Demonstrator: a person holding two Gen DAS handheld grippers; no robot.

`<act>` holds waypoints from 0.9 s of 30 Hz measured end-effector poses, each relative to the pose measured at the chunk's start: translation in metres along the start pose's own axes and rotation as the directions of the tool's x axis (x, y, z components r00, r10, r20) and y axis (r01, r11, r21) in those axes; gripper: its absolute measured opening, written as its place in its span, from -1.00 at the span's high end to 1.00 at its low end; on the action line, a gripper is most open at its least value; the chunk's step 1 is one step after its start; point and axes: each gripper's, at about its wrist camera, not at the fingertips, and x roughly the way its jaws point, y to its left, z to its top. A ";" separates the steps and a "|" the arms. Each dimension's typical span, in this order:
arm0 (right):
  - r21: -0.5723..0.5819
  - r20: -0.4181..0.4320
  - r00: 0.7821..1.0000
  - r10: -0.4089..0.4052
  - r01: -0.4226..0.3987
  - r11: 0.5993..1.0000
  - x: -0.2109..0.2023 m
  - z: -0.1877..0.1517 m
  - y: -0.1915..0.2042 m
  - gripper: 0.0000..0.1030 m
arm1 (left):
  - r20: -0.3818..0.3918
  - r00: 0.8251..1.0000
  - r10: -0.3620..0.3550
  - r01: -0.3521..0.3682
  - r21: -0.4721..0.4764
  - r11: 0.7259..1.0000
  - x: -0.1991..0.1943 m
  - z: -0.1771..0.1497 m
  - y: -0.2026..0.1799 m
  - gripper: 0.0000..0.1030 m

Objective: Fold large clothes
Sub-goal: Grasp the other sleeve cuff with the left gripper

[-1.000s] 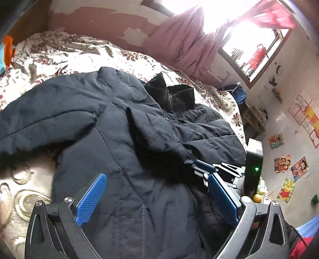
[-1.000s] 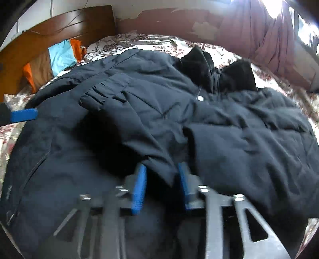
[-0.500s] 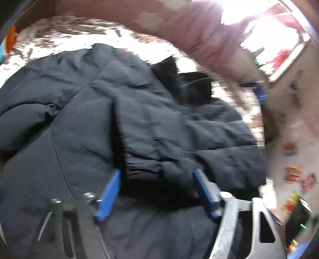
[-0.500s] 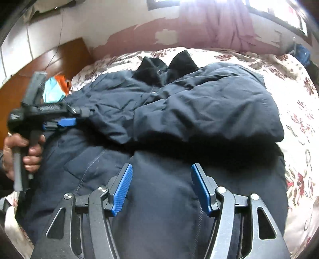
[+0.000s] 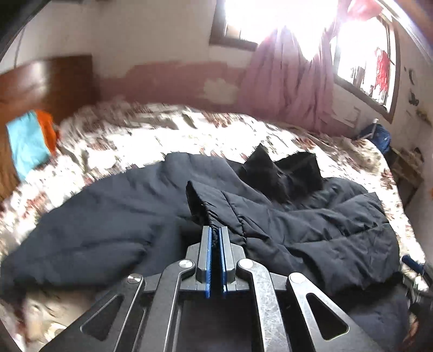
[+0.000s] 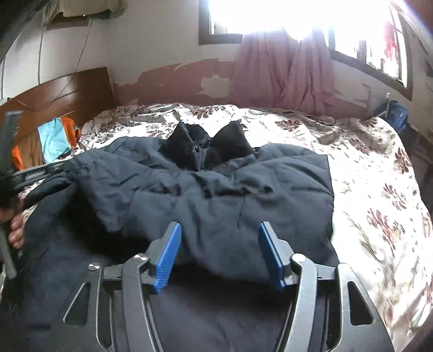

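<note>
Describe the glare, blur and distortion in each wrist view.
Left wrist view: window blown out white, floral bedspread motion-smeared, left gripper and jacket cuff sharp. Right wrist view: window glare again, bedspread crisp mid-frame, smeared bottom right; fisheye bends the headboard.

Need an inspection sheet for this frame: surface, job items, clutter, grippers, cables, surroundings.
Surface: bed, floral cover.
Job's things: dark jacket spread flat, collar toward far wall, cuff lifted.
Clutter: blue and orange cloth by headboard.
Grippers: left gripper just closed, shut on cuff; right gripper open over jacket, jaws just narrowed.
Cables: wire on wall.
Surroundings: window, pink curtain, peeling wall paint.
</note>
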 end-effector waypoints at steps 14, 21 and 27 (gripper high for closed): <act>-0.068 -0.253 0.967 -0.019 0.002 0.998 0.136 -0.005 0.048 0.31 | -0.164 0.987 0.001 -0.007 -0.038 0.999 0.039 -0.028 0.034 0.85; -0.089 -0.225 0.974 -0.024 0.004 0.996 0.126 -0.011 0.052 0.08 | -0.157 0.965 -0.209 0.178 -0.195 0.965 0.028 -0.040 0.062 0.63; -0.108 -0.259 0.963 -0.068 0.041 0.993 0.103 -0.013 0.059 -0.25 | -0.044 0.952 -0.304 0.283 -0.266 0.922 -0.019 -0.055 0.082 -0.69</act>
